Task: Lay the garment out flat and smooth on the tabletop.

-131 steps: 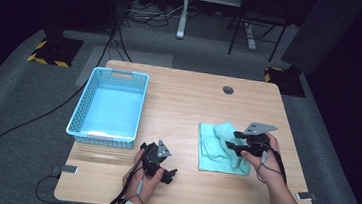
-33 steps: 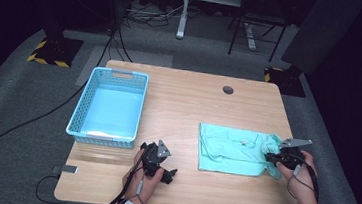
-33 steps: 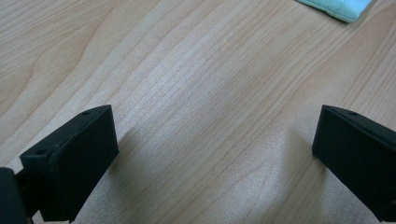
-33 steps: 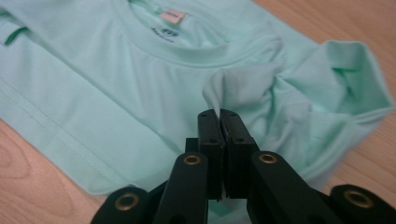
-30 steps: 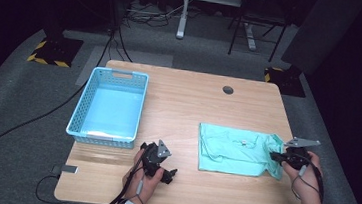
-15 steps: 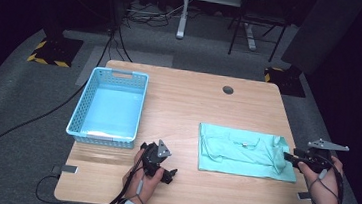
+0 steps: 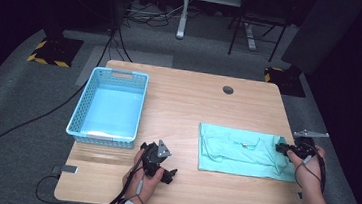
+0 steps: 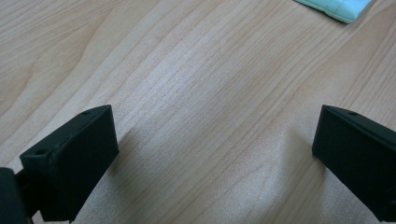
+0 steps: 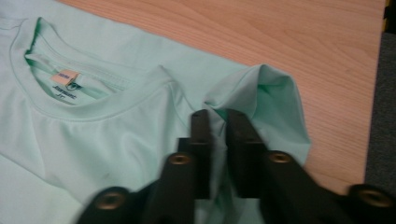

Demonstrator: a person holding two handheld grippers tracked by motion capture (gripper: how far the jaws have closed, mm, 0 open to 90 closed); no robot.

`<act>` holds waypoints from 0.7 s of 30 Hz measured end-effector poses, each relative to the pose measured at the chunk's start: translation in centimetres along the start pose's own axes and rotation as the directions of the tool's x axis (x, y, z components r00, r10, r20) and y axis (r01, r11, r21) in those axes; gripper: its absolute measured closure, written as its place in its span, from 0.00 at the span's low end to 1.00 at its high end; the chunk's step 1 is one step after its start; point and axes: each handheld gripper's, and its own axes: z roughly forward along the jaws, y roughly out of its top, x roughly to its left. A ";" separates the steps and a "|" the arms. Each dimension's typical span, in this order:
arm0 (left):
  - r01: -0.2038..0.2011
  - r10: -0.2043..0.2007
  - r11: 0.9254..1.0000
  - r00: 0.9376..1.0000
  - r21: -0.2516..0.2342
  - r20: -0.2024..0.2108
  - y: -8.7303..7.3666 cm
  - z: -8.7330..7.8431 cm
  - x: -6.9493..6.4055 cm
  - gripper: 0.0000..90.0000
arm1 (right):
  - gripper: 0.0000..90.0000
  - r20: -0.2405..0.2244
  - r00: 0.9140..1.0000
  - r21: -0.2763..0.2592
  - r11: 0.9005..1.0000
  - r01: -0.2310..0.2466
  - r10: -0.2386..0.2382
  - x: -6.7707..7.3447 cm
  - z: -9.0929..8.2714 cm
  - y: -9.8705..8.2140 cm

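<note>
Your right gripper (image 9: 215,122) clenched on mint T-shirt (image 7: 244,152) sleeve, collar label (image 9: 64,77) visible close-up, your left gripper (image 7: 161,166) released, left of shirt, blue basket (image 7: 106,136) beyond.

You have one table (image 7: 189,103) before you. On it lies one shirt (image 7: 244,151), right of the basket (image 7: 109,106), and that basket is the one of its kind. One round hole (image 7: 228,90) sits in the tabletop, beyond the shirt. You hold two grippers: the left gripper (image 7: 161,168) below the basket's near corner, the right gripper (image 7: 285,149) at the shirt's right edge.
</note>
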 end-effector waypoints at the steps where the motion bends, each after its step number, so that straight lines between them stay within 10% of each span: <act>1: 0.000 0.000 1.000 1.000 0.000 0.000 0.0 0.0 0.0 0.00 | 0.96 0.009 1.000 0.005 1.000 0.003 -0.003 -0.1 -0.2 0.1; 7: 0.000 0.000 1.000 1.000 0.000 0.000 0.0 0.0 0.0 0.00 | 0.94 0.063 0.998 -0.064 0.998 0.013 -0.009 -0.7 -2.3 1.0; 9: 0.001 -0.001 1.000 1.000 -0.001 0.000 0.0 0.0 0.0 0.00 | 0.62 0.121 0.993 -0.069 0.998 0.007 0.001 -1.2 -2.1 0.8; 12: 0.001 -0.001 1.000 1.000 -0.001 0.000 0.0 0.0 0.0 0.00 | 0.57 0.201 0.980 0.001 1.000 0.009 -0.009 -1.8 -1.9 0.3; 21: 0.000 0.000 1.000 1.000 -0.002 -0.002 0.0 0.0 0.0 0.00 | 0.56 0.097 0.987 -0.065 0.989 0.134 -0.128 1.4 -2.0 0.1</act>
